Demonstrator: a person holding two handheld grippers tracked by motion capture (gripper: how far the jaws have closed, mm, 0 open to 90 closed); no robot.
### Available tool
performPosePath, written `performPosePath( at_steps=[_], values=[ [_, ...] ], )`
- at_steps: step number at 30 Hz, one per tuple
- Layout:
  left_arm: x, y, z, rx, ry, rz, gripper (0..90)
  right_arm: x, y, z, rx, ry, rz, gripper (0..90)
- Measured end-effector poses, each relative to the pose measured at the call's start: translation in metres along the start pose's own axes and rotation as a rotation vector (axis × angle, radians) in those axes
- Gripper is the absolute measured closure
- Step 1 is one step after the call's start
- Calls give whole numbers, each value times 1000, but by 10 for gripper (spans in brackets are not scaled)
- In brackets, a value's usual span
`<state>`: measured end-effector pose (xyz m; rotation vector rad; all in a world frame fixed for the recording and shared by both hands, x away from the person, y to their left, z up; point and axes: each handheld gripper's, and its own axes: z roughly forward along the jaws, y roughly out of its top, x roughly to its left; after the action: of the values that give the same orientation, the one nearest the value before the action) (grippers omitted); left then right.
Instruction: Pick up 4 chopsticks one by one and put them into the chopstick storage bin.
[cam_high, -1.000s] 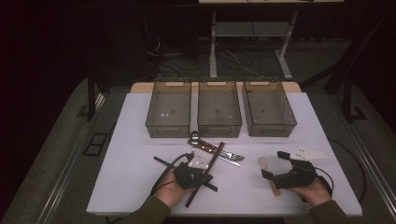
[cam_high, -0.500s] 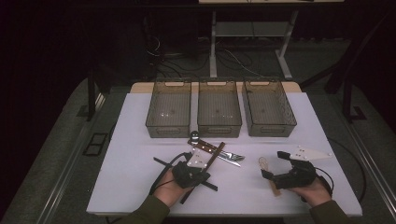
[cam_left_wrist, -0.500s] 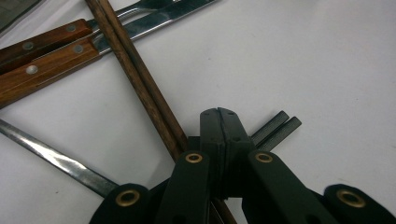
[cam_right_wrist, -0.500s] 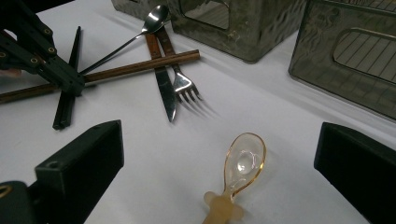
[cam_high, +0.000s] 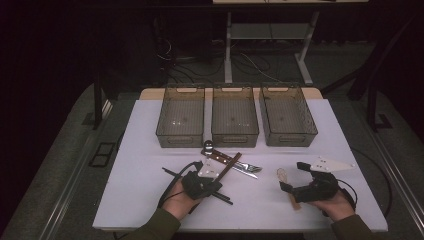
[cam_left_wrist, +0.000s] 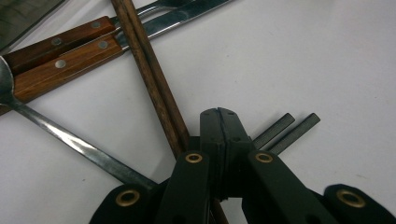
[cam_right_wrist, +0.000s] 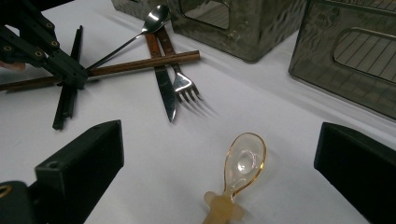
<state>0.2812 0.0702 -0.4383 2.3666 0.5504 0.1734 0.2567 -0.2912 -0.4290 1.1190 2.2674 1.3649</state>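
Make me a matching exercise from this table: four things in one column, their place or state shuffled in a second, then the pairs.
Things:
1. left gripper
2. right gripper
3. brown chopsticks
4. clear spoon

States or places:
A. lies between open jaws
B. jaws wide apart
C. lie across the knife and fork
D. jaws shut together

Pairs: 1-D, 2-B, 3-C, 4-A

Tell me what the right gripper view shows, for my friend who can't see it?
The right gripper's two black jaws stand wide open around a clear amber spoon lying on the white table. Farther off lie a knife, a fork, a metal spoon and brown chopsticks, below clear bins.
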Motion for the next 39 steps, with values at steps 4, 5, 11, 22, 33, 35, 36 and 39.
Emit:
performPosePath(
  at_steps=[4,5,11,22,33,35,36,39],
  values=[
    [2,-1,-2,0,13,-5,897,0,0,0,0,0,-1,12],
    [3,-1,-3,1,18,-4,897,0,0,0,0,0,-1,13],
    [6,-2,-4,0,29,-17,897,0,0,0,0,0,-1,13],
    [10,-4,-7,2,71,-26,897,0,0,0,-1,0,-5,13],
    [15,-6,-11,10,116,-32,897,0,0,0,1,-2,-7,12],
    [15,-6,-11,11,117,-31,897,0,0,0,1,-2,-8,13],
    [15,-6,-11,11,118,-29,897,0,0,0,1,-2,-8,13],
    [16,-7,-11,16,138,-21,897,0,0,1,1,-2,-9,13]
  ],
)
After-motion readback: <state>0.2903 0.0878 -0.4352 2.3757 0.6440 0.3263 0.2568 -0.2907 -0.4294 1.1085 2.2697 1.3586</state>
